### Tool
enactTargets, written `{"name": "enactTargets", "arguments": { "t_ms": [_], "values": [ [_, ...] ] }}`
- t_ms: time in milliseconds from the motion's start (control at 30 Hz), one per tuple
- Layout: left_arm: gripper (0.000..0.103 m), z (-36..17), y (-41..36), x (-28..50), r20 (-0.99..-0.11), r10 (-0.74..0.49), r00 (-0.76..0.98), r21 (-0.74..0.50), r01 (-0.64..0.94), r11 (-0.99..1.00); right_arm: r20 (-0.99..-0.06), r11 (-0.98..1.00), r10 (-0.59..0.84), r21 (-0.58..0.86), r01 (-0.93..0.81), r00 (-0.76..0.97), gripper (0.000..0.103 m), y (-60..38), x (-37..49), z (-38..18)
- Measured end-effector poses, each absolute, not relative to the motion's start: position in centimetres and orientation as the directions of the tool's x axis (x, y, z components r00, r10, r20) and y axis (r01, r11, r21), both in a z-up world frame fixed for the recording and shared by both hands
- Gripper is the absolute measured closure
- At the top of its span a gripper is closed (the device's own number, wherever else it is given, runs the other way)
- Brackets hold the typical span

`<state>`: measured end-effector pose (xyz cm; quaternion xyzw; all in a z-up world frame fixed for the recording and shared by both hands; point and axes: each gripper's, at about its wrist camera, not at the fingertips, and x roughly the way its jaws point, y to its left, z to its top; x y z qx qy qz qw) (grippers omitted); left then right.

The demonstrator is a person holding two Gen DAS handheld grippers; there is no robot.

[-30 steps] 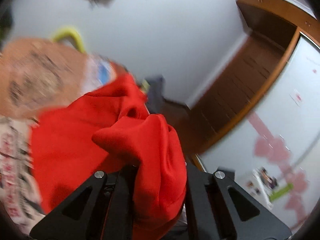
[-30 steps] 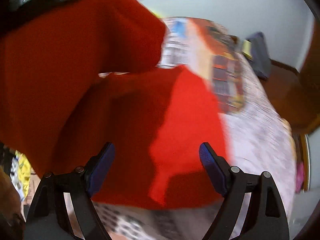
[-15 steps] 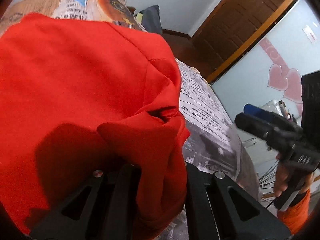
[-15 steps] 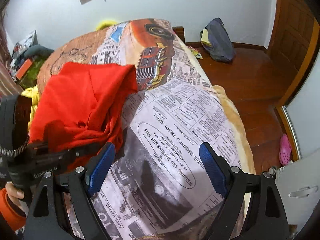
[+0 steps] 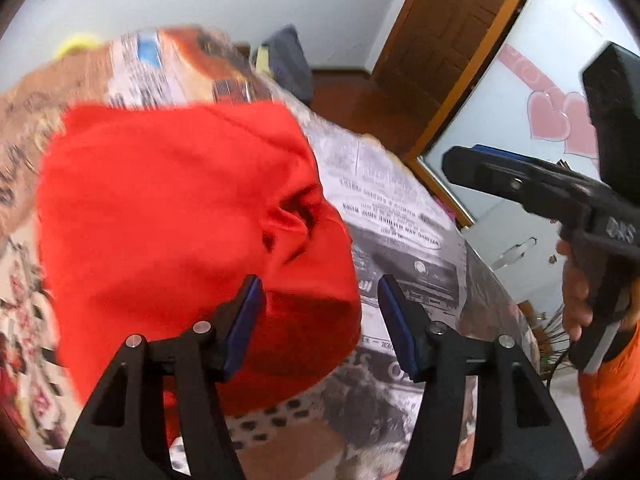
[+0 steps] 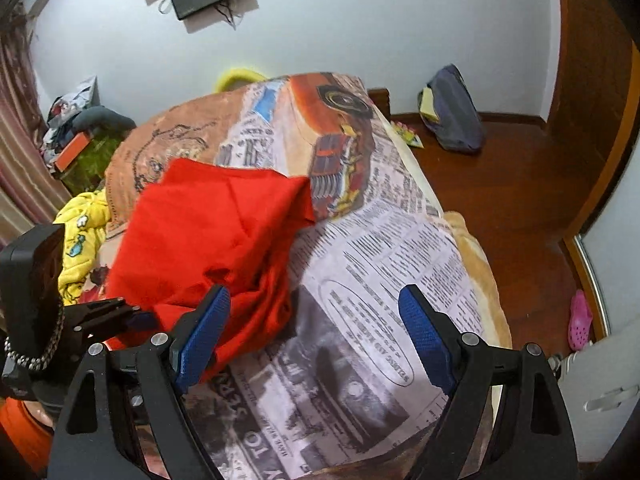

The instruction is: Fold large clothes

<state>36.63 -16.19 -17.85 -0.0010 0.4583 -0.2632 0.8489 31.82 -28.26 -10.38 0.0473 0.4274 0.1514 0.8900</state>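
Note:
A red garment (image 5: 172, 216) lies bunched in a rough fold on the bed's newspaper-print blanket (image 5: 400, 216). My left gripper (image 5: 320, 320) hovers over its near right corner. Its jaws are opening, and the cloth lies below and between them with the blue pads off it. In the right wrist view the red garment (image 6: 208, 232) sits left of centre, and the left gripper (image 6: 116, 316) shows at its near edge. My right gripper (image 6: 314, 328) stands open and holds nothing above the bare blanket (image 6: 380, 264), to the right of the garment. The left wrist view shows the right gripper (image 5: 520, 184), held by a hand.
A yellow printed garment (image 6: 80, 240) lies on the bed left of the red one. A dark bag (image 6: 452, 112) and a pink shoe (image 6: 580, 320) are on the wooden floor to the right. The bed edge drops off on the right.
The left gripper was shut on a fold of the red garment and has now let go, with its jaws spread. The garment has dropped onto the bed. The right gripper has drawn back off the garment.

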Motion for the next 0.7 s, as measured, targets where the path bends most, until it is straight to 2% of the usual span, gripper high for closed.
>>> {"name": "enactTargets", "arguments": {
  "t_ms": [133,300,400,533,600,700],
  "values": [
    [0.044,-15.3,-13.1,35.2,-0.739,-0.401,0.542,-0.179,0.415,0.892,-0.729,0.938,0.338,0.214,-0.271,0.595,0.019,-26.7,32.0,-9.4],
    [0.036,-13.8,-8.5,35.5,-0.730,-0.274,0.625,-0.085,0.315,0.945,-0.736,0.920,0.372,0.213,-0.329,0.565,0.019,-23.2,32.7,-10.2],
    [0.035,-15.2,-5.7,36.5,-0.768,-0.165,0.619,-0.023,0.230,0.973,-0.760,0.909,0.387,0.219,-0.354,0.522,0.019,-21.1,33.1,-12.0],
    [0.033,-18.9,-3.2,37.3,-0.826,-0.154,0.542,-0.055,0.194,0.979,-0.806,0.892,0.398,0.229,-0.390,0.438,0.019,-18.3,33.2,-15.3],
    [0.020,-20.2,-2.4,37.2,-0.831,-0.148,0.536,-0.062,0.174,0.983,-0.820,0.891,0.386,0.211,-0.403,0.423,0.019,-17.7,32.9,-16.2],
    [0.012,-21.1,-1.3,37.0,-0.818,-0.151,0.555,-0.079,0.152,0.985,-0.851,0.903,0.304,0.114,-0.415,0.427,0.019,-17.9,32.7,-17.6]
  ]
}}
